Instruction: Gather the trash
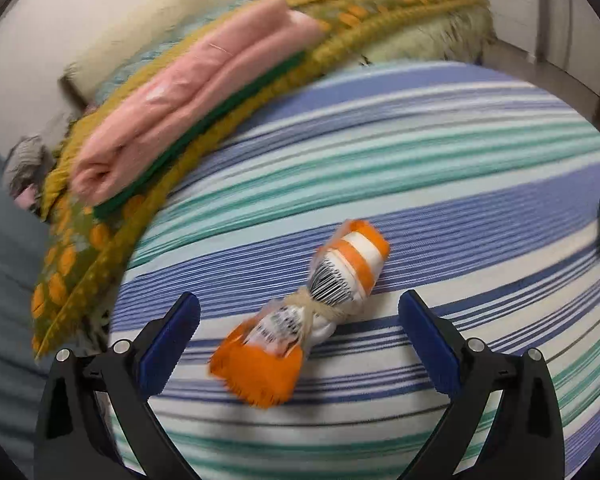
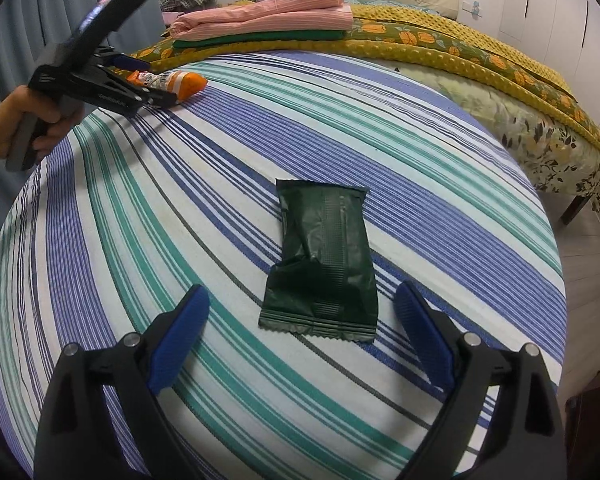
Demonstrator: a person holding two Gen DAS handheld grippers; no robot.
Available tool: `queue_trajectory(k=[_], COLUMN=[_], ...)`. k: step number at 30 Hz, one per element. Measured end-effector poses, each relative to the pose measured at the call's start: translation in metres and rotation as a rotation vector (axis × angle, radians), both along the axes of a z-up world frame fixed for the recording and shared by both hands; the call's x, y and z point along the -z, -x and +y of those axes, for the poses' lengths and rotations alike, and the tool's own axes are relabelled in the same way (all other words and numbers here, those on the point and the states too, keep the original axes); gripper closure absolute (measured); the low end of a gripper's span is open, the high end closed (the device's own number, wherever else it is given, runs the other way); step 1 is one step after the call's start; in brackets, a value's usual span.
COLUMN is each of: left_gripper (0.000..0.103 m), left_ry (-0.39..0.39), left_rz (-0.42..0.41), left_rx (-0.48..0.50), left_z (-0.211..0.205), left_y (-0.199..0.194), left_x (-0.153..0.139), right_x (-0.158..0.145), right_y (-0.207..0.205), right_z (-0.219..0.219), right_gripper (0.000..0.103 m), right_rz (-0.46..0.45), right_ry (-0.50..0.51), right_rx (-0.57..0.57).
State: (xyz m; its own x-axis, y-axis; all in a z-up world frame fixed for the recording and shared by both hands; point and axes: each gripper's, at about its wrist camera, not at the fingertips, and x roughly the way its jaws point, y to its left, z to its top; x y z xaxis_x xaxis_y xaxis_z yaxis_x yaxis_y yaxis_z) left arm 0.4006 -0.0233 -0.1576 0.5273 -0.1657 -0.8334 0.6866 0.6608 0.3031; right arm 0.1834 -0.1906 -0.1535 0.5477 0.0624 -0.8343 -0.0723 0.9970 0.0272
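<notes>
Writing: orange wrapper (image 1: pixel 300 312) has a barcode and small print on its white band, too blurred to read; no brand legible. Green wrapper (image 2: pixel 324 264) is plain dark foil, seam side up, no text visible. Faint white lettering on the side of the left hand-held gripper (image 2: pixel 156 80) in the right wrist view, unreadable

Left wrist view: left hand-held gripper (image 1: pixel 300 340) released, jaws spread wide. Orange-and-white wrapper, twisted and tied at the middle with pale string, lies on the striped bed cover (image 1: pixel 420 152) lower centre of frame, between the two blue pads (image 1: pixel 168 344) and touching neither. Frame is motion-blurred. Edge of the green wrapper shows at far right

Right wrist view: right hand-held gripper (image 2: pixel 302 336) released, jaws spread wide, nothing pinched. Green wrapper lies flat on the bed cover at frame centre, its crimped lower end sitting between the fingertips, clear of both pads. Upper left of frame: a hand (image 2: pixel 28 120) holds the left hand-held gripper tilted down at the orange wrapper, tips at or just beside it; contact can't be told

Top of frame: folded pink cloth (image 2: pixel 268 14) on a green one, stacked on a yellow quilt (image 2: pixel 440 40), well apart from both wrappers
</notes>
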Motion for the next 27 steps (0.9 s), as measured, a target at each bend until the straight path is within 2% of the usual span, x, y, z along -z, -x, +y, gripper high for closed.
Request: queue_trajectory(k=[5, 6, 8, 10, 15, 19, 23, 26, 27], left_gripper=[0.005, 0.011, 0.035, 0.068, 0.068, 0.067, 0.066, 0.057, 0.049], left_ry=[-0.006, -0.007, -0.001, 0.039, 0.142, 0.256, 0.329, 0.354, 0.362], left_rz=[0.05, 0.048, 0.061, 0.099, 0.154, 0.247, 0.323, 0.34, 0.333], left_rx=[0.085, 0.086, 0.068, 0.024, -0.101, -0.17, -0.158, -0.173, -0.194], left_z=[-0.005, -0.005, -0.002, 0.005, 0.02, 0.029, 0.023, 0.029, 0.034], left_y=[0.004, 0.006, 0.007, 0.006, 0.032, 0.093, 0.151, 0.161, 0.159], left_x=[0.008, 0.008, 0.007, 0.005, -0.006, -0.014, -0.01, -0.004, -0.002], right_x=[0.0, 0.0, 0.0, 0.0, 0.0, 0.0, 0.0, 0.0, 0.0], right_y=[0.0, 0.0, 0.0, 0.0, 0.0, 0.0, 0.0, 0.0, 0.0], right_z=[0.0, 0.0, -0.001, -0.001, -0.001, -0.001, -0.001, -0.001, -0.001], right_gripper=[0.012, 0.012, 0.012, 0.012, 0.012, 0.012, 0.012, 0.012, 0.012], right_rz=[0.0, 0.0, 0.0, 0.0, 0.001, 0.001, 0.001, 0.001, 0.001], right_ry=[0.0, 0.0, 0.0, 0.0, -0.001, -0.001, 0.0, -0.001, -0.001], right_rx=[-0.001, -0.001, -0.001, -0.001, -0.001, -0.001, -0.001, -0.001, -0.001])
